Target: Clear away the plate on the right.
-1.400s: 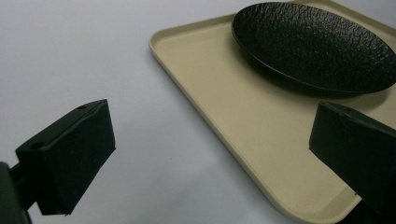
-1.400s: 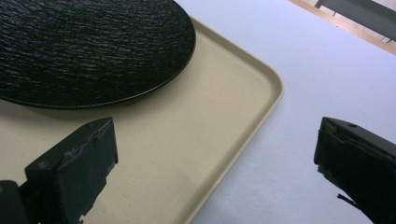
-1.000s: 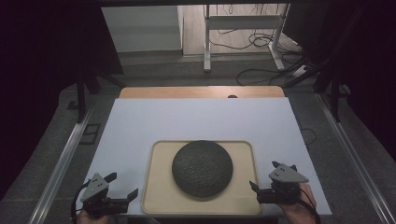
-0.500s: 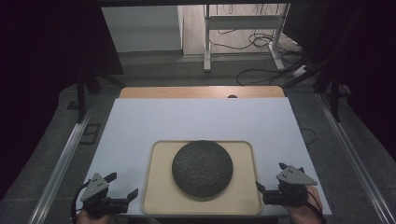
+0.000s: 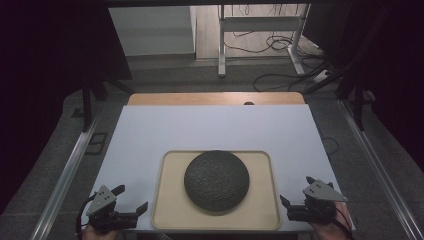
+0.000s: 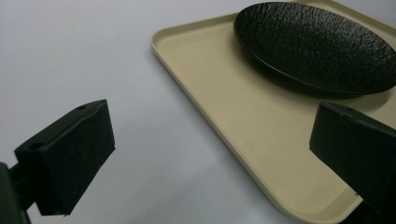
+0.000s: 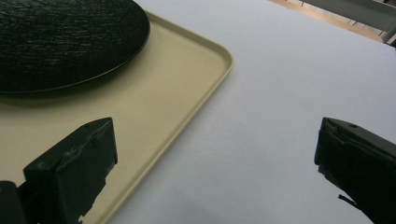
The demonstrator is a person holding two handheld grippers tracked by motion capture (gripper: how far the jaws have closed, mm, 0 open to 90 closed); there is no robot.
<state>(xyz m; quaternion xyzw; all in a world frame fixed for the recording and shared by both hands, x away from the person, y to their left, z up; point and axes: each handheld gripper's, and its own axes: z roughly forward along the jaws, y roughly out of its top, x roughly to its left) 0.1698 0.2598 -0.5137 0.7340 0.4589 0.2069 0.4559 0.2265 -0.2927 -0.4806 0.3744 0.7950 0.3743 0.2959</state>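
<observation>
Lying between both grippers, one white table [image 5: 210, 130] carries one beige tray [image 5: 167, 210] with one black plate [image 5: 216, 181]. Left gripper [image 5: 131, 202] and right gripper [image 5: 296, 199] stand with jaws apart, empty; hands are cut off.

Setting reads as a lab test bench: white work surface [image 5: 215, 132] on a wooden table [image 5: 215, 98] flanked by aluminium rails [image 5: 65, 175], dark curtains [image 5: 50, 60] at both sides, loose cables [image 5: 280, 75] across the floor beyond.
</observation>
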